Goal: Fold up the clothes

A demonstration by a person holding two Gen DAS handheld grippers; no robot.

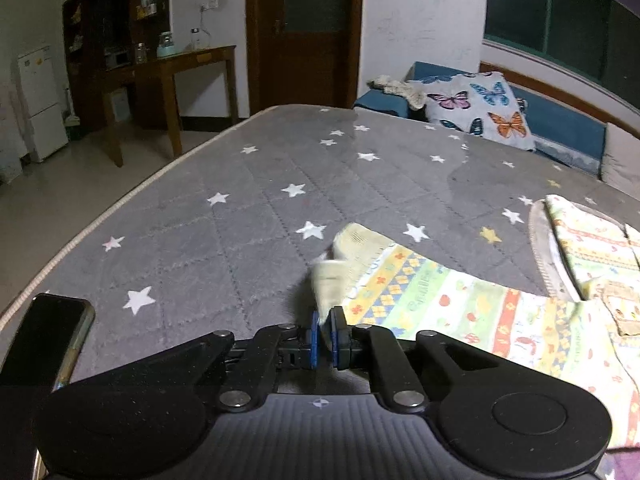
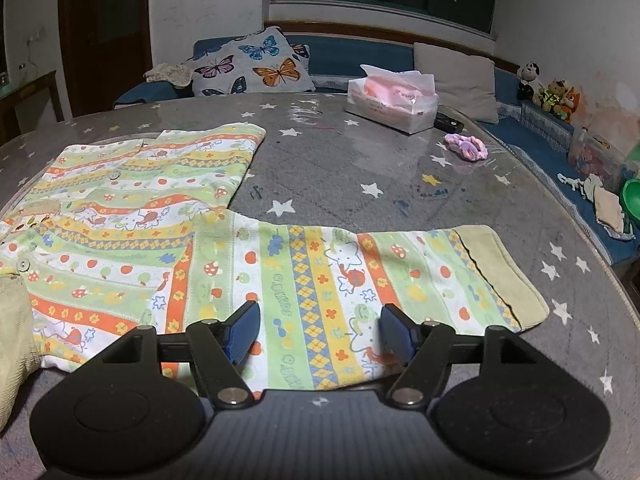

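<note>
- The left gripper (image 1: 325, 338) has its blue pads (image 1: 314, 340) pressed together on the cuff of the left sleeve (image 1: 420, 300), pinching the pale yellow edge; the cuff end (image 1: 348, 252) stands up blurred just beyond the pads.
- The right gripper (image 2: 318, 332) hovers with its fingers (image 2: 244, 330) wide apart above the right sleeve (image 2: 360, 276), gripping nothing.
- The patterned shirt (image 2: 132, 216) lies flat on the grey star-printed table (image 2: 340, 168), body to the left in the right wrist view, right sleeve stretched out to the right, its plain cuff (image 2: 504, 272) at the near right.
- Judging by this, folding has barely begun: one sleeve is gripped for turning inward, while the other sleeve and the body remain unfolded.
- Farther off stand a tissue pack (image 2: 392, 100) and a purple scrunchie (image 2: 466, 146), well apart from the shirt.
</note>
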